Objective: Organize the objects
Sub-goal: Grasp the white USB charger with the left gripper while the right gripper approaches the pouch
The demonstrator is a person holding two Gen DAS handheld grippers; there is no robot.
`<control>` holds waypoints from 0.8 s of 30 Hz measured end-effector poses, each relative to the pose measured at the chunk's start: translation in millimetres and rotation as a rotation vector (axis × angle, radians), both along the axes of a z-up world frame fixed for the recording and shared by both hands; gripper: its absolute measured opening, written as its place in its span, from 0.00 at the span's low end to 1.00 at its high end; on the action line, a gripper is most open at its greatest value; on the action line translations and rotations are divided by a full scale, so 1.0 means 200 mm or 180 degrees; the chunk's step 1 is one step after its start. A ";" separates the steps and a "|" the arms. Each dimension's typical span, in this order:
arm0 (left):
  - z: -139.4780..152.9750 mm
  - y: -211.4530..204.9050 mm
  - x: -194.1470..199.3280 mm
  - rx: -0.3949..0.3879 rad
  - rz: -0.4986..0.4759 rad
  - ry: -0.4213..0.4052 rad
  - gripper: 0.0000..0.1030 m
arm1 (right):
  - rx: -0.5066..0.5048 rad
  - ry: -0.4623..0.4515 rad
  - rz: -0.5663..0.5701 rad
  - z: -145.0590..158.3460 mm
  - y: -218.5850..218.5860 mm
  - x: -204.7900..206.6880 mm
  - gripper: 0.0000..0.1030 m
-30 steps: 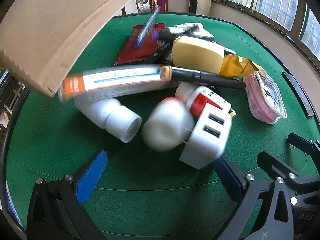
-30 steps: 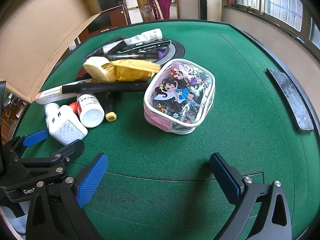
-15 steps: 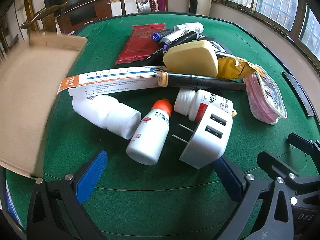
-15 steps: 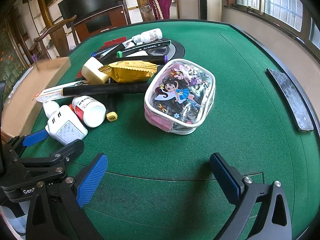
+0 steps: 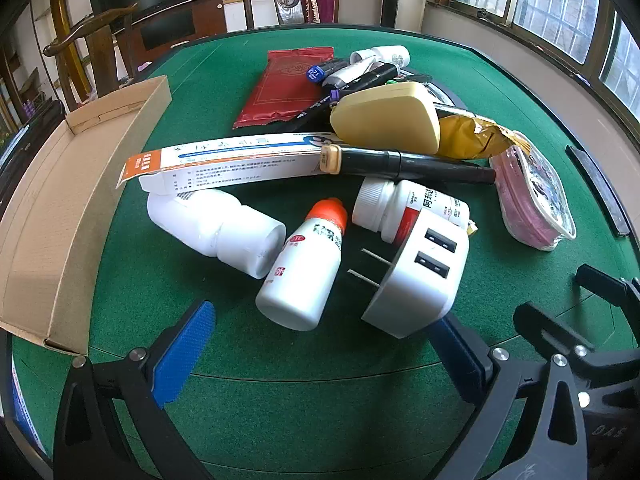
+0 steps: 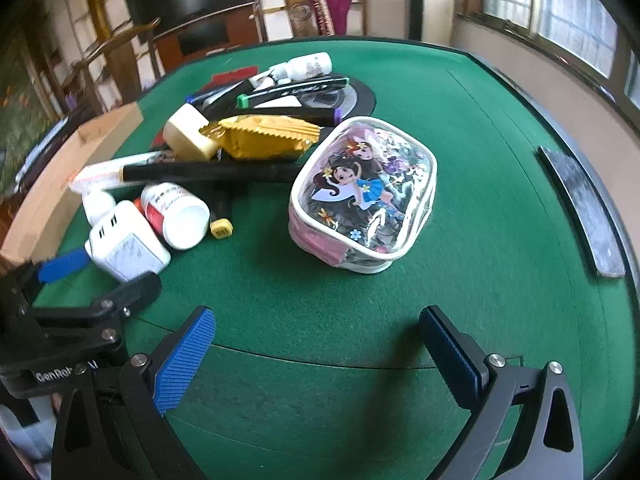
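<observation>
Clutter lies heaped on the round green felt table [image 5: 480, 60]: a white two-port USB charger [image 5: 420, 276] touches an orange-capped white bottle [image 5: 300, 272], with a cartoon-printed clear pouch [image 6: 364, 196] nearby and a shallow cardboard tray [image 5: 48, 208] alongside. Left gripper [image 5: 324, 344] and right gripper [image 6: 316, 348] both hang spread wide, holding nothing.

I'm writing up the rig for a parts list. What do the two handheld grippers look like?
Both look alike: the left gripper and right gripper have black angular frames with silver screws and two fingers faced with ribbed blue pads. Part of a white word, "GenRob", shows on the left gripper's side in the right wrist view. No cables, hands or sleeves are visible.
</observation>
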State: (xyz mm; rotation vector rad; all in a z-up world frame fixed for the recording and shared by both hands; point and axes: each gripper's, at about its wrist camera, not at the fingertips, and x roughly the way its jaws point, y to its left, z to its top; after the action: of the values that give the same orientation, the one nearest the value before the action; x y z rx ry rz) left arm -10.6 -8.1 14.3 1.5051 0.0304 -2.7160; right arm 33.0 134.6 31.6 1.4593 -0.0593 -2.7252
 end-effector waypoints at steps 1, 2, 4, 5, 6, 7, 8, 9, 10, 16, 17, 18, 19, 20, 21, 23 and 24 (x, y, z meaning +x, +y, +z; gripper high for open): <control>0.02 0.01 0.00 -0.0003 0.0002 -0.0001 1.00 | 0.0045 -0.0013 0.0050 0.00 -0.01 -0.01 1.00; 0.02 0.00 0.00 -0.0003 -0.0001 -0.0002 1.00 | 0.0094 -0.0026 0.0096 -0.01 -0.02 -0.01 1.00; 0.02 0.00 0.00 0.0000 -0.0105 -0.0009 1.00 | 0.0185 -0.0050 0.0211 -0.02 -0.03 -0.01 1.00; 0.03 -0.04 -0.02 0.0012 -0.0252 -0.0041 1.00 | 0.0191 -0.0051 0.0253 -0.01 -0.03 -0.01 1.00; 0.03 -0.05 0.00 0.0017 -0.0459 -0.0057 1.00 | 0.0175 -0.0049 0.0290 -0.01 -0.02 -0.01 1.00; 0.04 -0.06 0.02 0.0030 -0.0543 -0.0051 1.00 | 0.0133 -0.0041 0.0322 -0.01 -0.01 -0.01 1.00; 0.04 -0.09 0.03 0.0056 -0.0576 -0.0050 1.00 | 0.0069 -0.0030 0.0345 0.00 0.01 -0.01 1.00; 0.05 -0.12 0.06 0.0166 -0.0613 -0.0021 0.99 | -0.0003 -0.0014 0.0363 0.00 0.03 0.00 1.00; 0.06 -0.15 0.08 0.0294 -0.0679 0.0035 0.99 | -0.0082 0.0001 0.0374 0.01 0.06 0.00 1.00; 0.20 -0.18 0.22 0.0271 -0.1076 0.0419 0.98 | -0.0513 0.0132 0.0355 0.03 0.17 0.01 0.93; 0.21 -0.16 0.21 0.0230 -0.1157 0.0419 0.97 | -0.0499 0.0136 0.0333 0.03 0.17 0.01 0.93; 0.22 -0.12 0.20 0.0201 -0.1249 0.0434 0.94 | -0.0487 0.0135 0.0331 0.03 0.17 0.01 0.93; 0.22 -0.10 0.19 0.0141 -0.1287 0.0466 0.91 | -0.0486 0.0135 0.0344 0.03 0.16 0.00 0.93; 0.23 -0.06 0.19 0.0058 -0.1322 0.0491 0.91 | -0.0486 0.0136 0.0348 0.04 0.16 0.00 0.92; 0.22 -0.02 0.18 0.0004 -0.1397 0.0470 0.88 | -0.0493 0.0135 0.0341 0.04 0.16 0.00 0.92; 0.23 0.01 0.13 0.0009 -0.1491 0.0442 0.69 | -0.0529 0.0141 0.0327 0.04 0.17 0.00 0.92; 0.22 0.03 0.10 0.0016 -0.1490 0.0376 0.55 | -0.0553 0.0145 0.0319 0.04 0.17 0.00 0.92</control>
State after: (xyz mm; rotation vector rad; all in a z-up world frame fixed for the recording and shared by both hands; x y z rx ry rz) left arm 8.5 -2.2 57.4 1.5099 -0.3563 -3.1569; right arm 33.7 168.3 39.1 1.3167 -0.2097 -2.5988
